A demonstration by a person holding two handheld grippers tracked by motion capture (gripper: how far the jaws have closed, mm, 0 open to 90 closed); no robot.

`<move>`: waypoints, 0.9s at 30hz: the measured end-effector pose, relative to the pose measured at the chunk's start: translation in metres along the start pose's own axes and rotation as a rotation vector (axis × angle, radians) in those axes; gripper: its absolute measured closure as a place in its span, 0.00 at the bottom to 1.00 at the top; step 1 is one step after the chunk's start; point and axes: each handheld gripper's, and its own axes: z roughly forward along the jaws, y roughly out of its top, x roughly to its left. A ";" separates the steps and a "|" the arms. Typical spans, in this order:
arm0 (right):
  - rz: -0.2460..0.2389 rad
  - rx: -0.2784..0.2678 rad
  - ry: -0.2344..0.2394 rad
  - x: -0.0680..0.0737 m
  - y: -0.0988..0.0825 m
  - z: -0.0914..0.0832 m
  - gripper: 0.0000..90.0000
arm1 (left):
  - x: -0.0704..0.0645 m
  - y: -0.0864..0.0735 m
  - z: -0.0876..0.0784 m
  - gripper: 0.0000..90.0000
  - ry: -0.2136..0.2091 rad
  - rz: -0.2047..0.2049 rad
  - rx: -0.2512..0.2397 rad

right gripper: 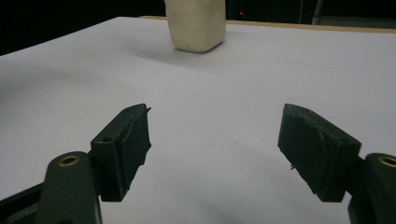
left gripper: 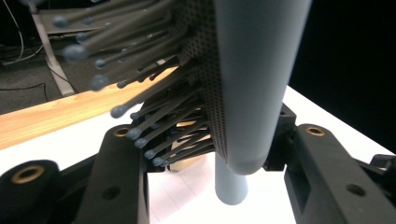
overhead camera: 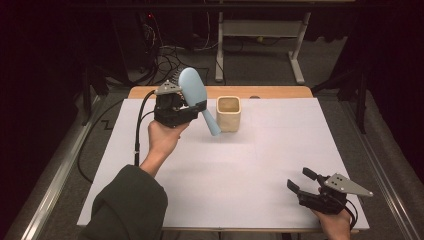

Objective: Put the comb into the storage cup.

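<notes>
Just beside the empty cream cup (overhead camera: pixel 229 113), left fingers (left gripper: pixel 116 172) clamp a blue hairbrush (overhead camera: pixel 196 96); right fingers (right gripper: pixel 122 140) spread wide.

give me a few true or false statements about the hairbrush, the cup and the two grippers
1. The left gripper is shut on the light blue hairbrush. True.
2. The hairbrush handle rests inside the cream cup. False: the handle hangs in the air beside the cup, on its left in the high view.
3. The right gripper has its jaws apart with nothing between them. True.
4. The cup lies on its side. False: it stands upright on the white table.
5. The right gripper holds the cup. False: the cup stands far from it.
</notes>
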 end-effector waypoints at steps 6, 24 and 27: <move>-0.001 -0.002 0.000 0.000 0.000 0.000 0.28 | 0.000 0.010 0.004 0.62 0.004 0.001 -0.003; -0.003 -0.007 -0.003 0.000 0.001 -0.001 0.29 | -0.002 0.031 0.022 0.62 0.035 0.018 -0.007; -0.004 -0.010 -0.004 0.000 0.001 -0.001 0.29 | -0.002 0.033 0.027 0.62 0.042 0.021 -0.001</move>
